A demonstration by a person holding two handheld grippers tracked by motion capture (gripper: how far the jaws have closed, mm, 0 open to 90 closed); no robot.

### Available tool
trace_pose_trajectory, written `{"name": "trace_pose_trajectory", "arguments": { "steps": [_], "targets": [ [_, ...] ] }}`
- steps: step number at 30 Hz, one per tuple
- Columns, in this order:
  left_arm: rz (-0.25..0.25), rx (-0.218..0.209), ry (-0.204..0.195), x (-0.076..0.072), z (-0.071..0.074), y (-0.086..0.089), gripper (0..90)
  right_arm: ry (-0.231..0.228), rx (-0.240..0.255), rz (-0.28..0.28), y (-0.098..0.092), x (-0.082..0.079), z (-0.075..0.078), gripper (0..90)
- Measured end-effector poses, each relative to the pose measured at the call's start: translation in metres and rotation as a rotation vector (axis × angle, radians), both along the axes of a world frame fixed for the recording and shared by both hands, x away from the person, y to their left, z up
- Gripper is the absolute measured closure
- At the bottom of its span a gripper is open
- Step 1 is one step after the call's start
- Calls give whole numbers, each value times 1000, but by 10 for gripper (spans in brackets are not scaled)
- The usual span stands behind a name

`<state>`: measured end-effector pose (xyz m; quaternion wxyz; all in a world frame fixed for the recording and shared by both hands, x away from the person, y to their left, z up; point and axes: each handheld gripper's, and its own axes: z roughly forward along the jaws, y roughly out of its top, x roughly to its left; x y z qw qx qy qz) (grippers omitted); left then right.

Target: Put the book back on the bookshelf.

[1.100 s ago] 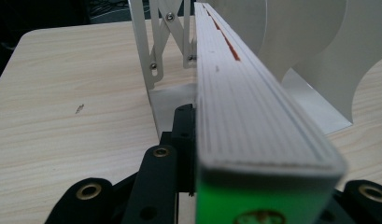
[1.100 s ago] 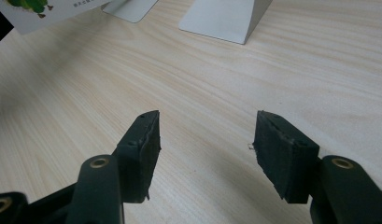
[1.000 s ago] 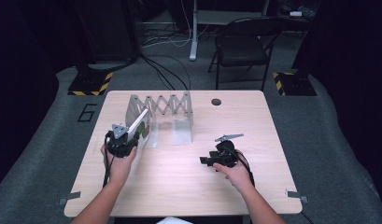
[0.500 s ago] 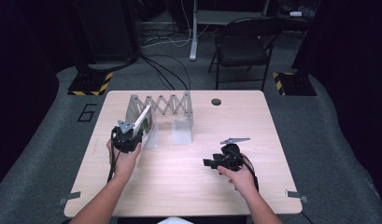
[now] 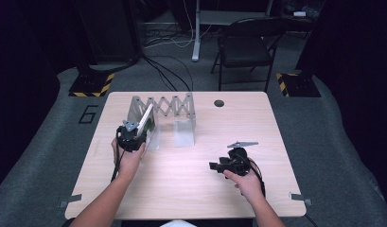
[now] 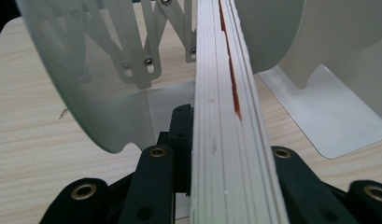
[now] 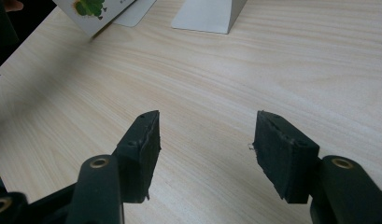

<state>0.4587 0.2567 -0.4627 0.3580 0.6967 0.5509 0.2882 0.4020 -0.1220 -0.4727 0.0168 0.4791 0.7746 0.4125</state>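
A thin white book [image 5: 146, 119] stands tilted on edge at the left end of the white expanding book rack [image 5: 172, 105]. My left gripper [image 5: 134, 131] is shut on its near edge. In the left gripper view the book's page edges [image 6: 226, 116] run up between the jaws, with a rack divider [image 6: 86, 84] to the left and another [image 6: 328, 37] to the right. Over the bare wood at the right my right gripper [image 5: 215, 166] is open, pointing left. Nothing lies between its pads [image 7: 206, 135]. The book's cover corner [image 7: 93, 11] and a rack foot [image 7: 207, 14] show beyond them.
The wooden table [image 5: 181, 189] has a dark round grommet [image 5: 219, 103] near its far edge. A black chair [image 5: 248, 47] and floor cables lie beyond the table. Small clamps sit at the table's near corners.
My left hand has carried the book a little to the right and farther in, closer to the rack's left dividers. The right gripper has stayed about where it was, still open.
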Motion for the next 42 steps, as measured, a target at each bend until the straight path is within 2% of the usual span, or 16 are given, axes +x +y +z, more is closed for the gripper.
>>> {"name": "trace_pose_trajectory", "arguments": {
  "steps": [3, 10, 17, 19, 21, 22, 26, 27, 31, 35, 36, 37, 42],
  "targets": [
    [-1, 9, -29, -1, 1, -1, 715, -6, -3, 0, -1, 0, -1, 409],
    [-7, 6, -33, -3, 4, 1, 687, -5, -13, 5, 0, 1, -1, 408],
    [-5, -15, -63, -10, 11, 4, 672, -9, -17, 7, 0, 3, -2, 409],
    [-8, -19, -66, -12, 14, 5, 665, -12, -18, 8, 0, 4, -2, 408],
    [1, -30, -87, -14, 16, 4, 661, -9, -18, 7, 0, 4, -2, 408],
    [-10, -23, -82, -15, 19, 5, 657, -5, -16, 3, 0, 4, -2, 408],
    [-11, -34, -116, -21, 28, 6, 652, -3, -18, 6, 1, 5, -2, 409],
    [-14, -32, -119, -22, 30, 6, 648, -17, -22, 14, 1, 6, -3, 408],
    [-21, -40, -150, -27, 38, 7, 642, -4, -21, 7, 2, 6, -3, 409],
    [-34, -45, -150, -29, 40, 7, 636, -10, -30, 13, 2, 8, -3, 408],
    [-37, -46, -151, -30, 40, 7, 636, -24, -26, 18, 2, 9, -4, 409],
    [-38, -46, -156, -31, 40, 6, 634, -7, -26, 14, 3, 8, -3, 409],
    [-46, -51, -159, -33, 43, 6, 633, -5, -24, 16, 4, 9, -3, 408]
  ]
}}
